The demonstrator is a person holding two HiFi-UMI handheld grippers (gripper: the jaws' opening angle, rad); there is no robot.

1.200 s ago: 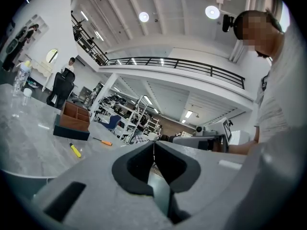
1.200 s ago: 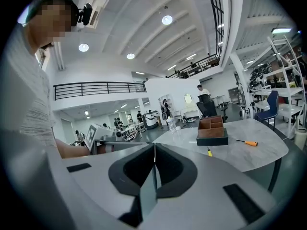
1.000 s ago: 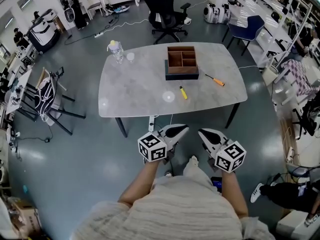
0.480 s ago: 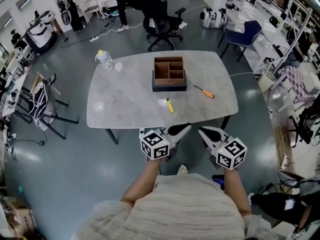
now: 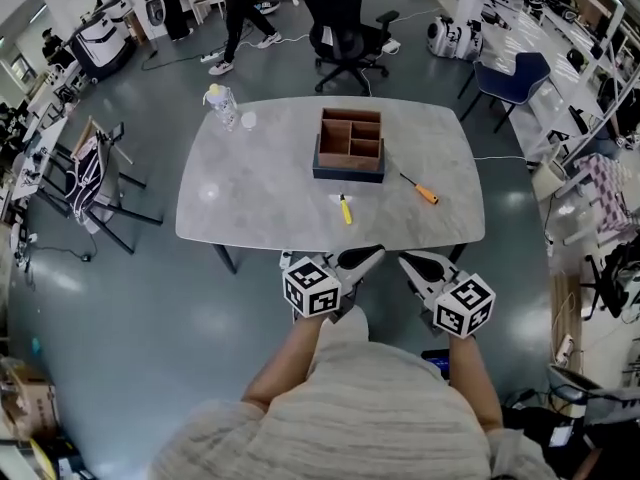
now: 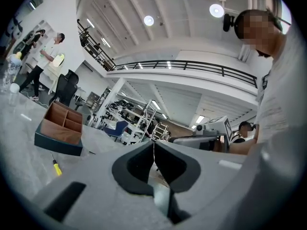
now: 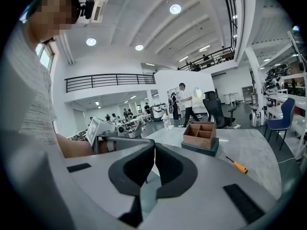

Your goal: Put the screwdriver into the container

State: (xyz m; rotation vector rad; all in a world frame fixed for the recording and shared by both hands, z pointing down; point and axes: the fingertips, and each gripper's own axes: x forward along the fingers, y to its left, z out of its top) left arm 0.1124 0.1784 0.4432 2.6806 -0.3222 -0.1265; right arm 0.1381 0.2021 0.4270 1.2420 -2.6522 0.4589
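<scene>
Orange-handled screwdriver [image 5: 421, 190]: lies on grey desk [image 5: 250, 188], right of centre, near but apart from the wooden container [image 5: 351, 144]. Not yet lifted. Left tool [image 5: 366, 257] and right tool [image 5: 408, 262]: both closed, empty, lower centre. Whole task outstanding.

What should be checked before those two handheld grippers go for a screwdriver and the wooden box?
1. Orange-handled screwdriver lies free on the grey stone-look table, right of the box: ok.
2. Wooden divided box on a dark base is open-topped, nothing over it: ok.
3. Left gripper open for a grasp: not ok, jaws shut on nothing.
4. Right gripper open for a grasp: not ok, jaws shut on nothing.
5. Grippers near a tool: not ok, both held at the table's near edge.
6. Which tool is meant: cannot tell, a small yellow-handled screwdriver lies there too.
</scene>
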